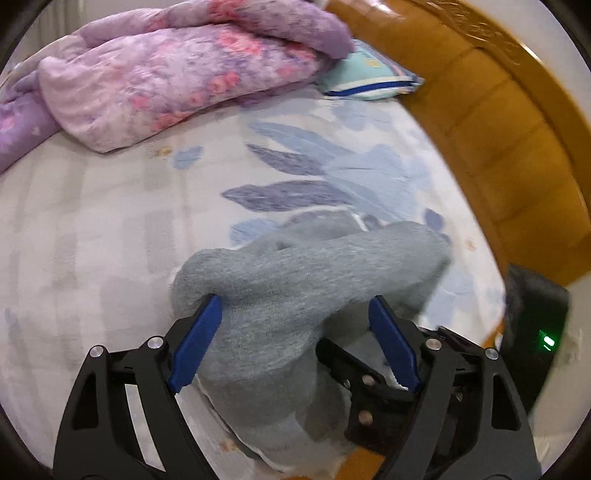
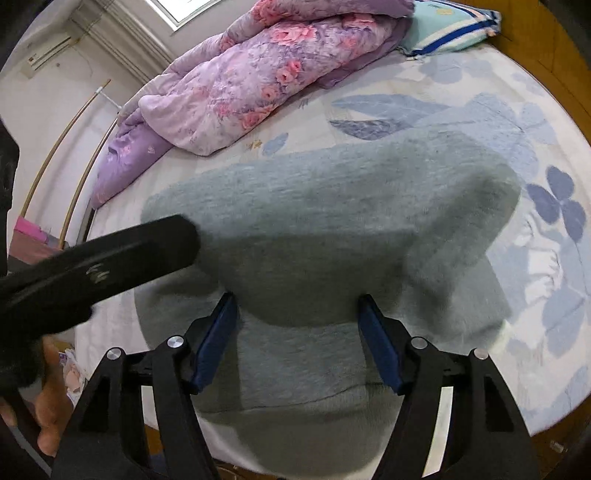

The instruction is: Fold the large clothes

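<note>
Left gripper (image 1: 295,306) and right gripper (image 2: 297,306) gape apart over grey garment (image 2: 332,206).

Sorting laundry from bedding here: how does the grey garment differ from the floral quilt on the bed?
The grey garment is plain, thin knit; the floral quilt is padded, purple and pink with roses. The garment lies at the near edge of the bed, below both sets of tongs; the quilt is bunched at the far side, beside a pillow. Both rest on the same leaf-print sheet.
</note>
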`<state>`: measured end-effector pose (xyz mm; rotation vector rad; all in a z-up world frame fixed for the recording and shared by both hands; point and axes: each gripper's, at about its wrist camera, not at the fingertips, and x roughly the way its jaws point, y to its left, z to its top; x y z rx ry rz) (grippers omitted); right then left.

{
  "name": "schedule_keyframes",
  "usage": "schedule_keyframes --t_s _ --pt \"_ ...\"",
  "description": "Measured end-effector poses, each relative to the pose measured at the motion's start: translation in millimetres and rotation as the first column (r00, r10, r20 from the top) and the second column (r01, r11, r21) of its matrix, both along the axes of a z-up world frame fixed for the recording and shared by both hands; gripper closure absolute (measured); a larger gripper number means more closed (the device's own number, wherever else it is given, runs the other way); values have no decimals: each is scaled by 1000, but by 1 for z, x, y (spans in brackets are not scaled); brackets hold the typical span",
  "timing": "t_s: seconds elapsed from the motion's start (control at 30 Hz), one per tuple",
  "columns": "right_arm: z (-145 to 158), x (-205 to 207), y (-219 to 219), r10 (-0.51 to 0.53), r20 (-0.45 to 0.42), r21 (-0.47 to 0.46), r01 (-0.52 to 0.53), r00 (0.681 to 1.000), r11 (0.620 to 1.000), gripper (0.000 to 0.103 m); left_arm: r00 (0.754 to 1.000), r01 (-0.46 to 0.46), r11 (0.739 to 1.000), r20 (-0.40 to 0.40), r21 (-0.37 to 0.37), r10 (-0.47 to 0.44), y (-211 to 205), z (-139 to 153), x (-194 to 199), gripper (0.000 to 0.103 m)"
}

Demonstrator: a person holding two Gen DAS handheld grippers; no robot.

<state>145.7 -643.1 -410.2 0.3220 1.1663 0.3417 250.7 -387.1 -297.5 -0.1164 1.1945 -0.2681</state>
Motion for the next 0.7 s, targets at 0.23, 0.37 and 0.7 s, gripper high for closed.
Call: schedule_keyframes --t_s 0.23,0.37,0.7 --pt "-10 32 30 11 -26 -18 -12 1000 1000 29 1000 -18 994 -22 109 20 20 -32 38 21" --pt "-18 46 33 -6 -35 -9 5 999 1000 28 999 -10 994 -30 109 14 27 -42 52 21" --pt "-14 49 32 -42 -59 -26 41 997 999 28 1000 -2 999 -24 -39 1 45 -30 48 18"
